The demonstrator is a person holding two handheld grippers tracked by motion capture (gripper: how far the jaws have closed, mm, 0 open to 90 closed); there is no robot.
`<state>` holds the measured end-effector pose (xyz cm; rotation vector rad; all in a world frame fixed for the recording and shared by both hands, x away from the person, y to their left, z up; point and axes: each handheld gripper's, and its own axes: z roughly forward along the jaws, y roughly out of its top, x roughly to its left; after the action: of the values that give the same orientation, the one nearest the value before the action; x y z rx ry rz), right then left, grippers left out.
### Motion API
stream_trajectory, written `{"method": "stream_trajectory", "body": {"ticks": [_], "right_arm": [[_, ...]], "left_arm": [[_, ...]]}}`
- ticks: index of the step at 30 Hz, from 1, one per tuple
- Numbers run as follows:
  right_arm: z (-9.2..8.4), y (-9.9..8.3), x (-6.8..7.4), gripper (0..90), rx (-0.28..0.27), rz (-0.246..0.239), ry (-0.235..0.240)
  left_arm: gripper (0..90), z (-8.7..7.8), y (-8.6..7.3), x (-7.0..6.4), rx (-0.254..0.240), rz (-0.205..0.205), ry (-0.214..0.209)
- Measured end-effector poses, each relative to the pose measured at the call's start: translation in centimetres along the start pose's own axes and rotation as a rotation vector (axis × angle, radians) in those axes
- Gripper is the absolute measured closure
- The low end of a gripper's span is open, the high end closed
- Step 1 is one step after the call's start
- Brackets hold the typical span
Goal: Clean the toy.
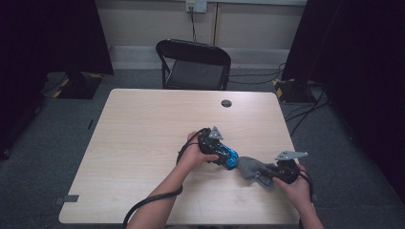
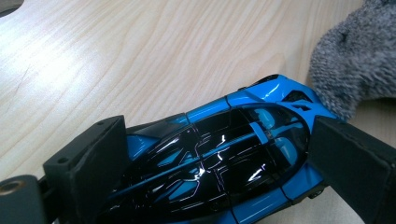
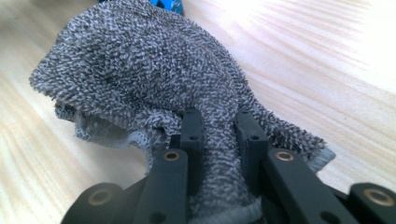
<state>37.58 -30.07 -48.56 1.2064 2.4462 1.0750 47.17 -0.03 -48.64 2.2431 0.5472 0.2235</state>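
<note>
On the left, my left tool (image 1: 228, 157) lies low over the pale wooden tabletop (image 1: 143, 138), with my hand wrapped around its body and its cable looping back along my forearm. Its jaws are clamped on a blue and black toy car (image 1: 229, 157). In the left gripper view the two black pads sit against the car's (image 2: 219, 158) flanks, one on each side, with the glossy black roof and blue body panels between them. The car rests on the wood, lengthwise between the jaws, its far end pointing toward my other hand.

Just beside that far end lies a grey knitted cloth (image 1: 250, 168), bunched up on the tabletop. In the left gripper view the cloth (image 2: 359, 60) touches the blue corner of the car.

On the right, my right tool (image 1: 262, 177) reaches in from the near right edge of the tabletop, the grey three-cornered plate on top of it. Its jaws are drawn narrow and pinch a fold of the cloth (image 3: 154, 74), which humps up ahead of them. A sliver of the blue car shows past the top of the cloth.

At the far side of the tabletop sits a small dark round cap (image 1: 226, 103), and beyond it stands a black folding chair (image 1: 196, 64).
</note>
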Motion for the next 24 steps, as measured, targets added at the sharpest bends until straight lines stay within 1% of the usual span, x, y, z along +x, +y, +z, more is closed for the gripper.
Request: {"method": "stream_trajectory", "body": {"ticks": [5,10,11,18,24], "right_arm": [[0.14,0.12,-0.15,76.2,-0.004,0.003,-0.015],[0.25,0.18,-0.30,76.1,-0.007,0.007,-0.017],[0.28,0.17,-0.35,76.1,-0.010,0.014,-0.020],[0.34,0.22,-0.34,76.2,-0.012,0.015,-0.026],[0.44,0.23,-0.36,76.2,-0.024,0.020,-0.050]], "left_arm": [[5.0,0.00,0.02,0.01,0.002,0.000,-0.001],[5.0,0.00,0.02,0.00,0.001,0.000,0.000],[5.0,0.00,0.02,0.01,0.002,0.000,-0.001],[5.0,0.00,0.01,0.00,0.001,0.000,-0.001],[5.0,0.00,-0.02,0.00,-0.001,-0.001,-0.001]]}}
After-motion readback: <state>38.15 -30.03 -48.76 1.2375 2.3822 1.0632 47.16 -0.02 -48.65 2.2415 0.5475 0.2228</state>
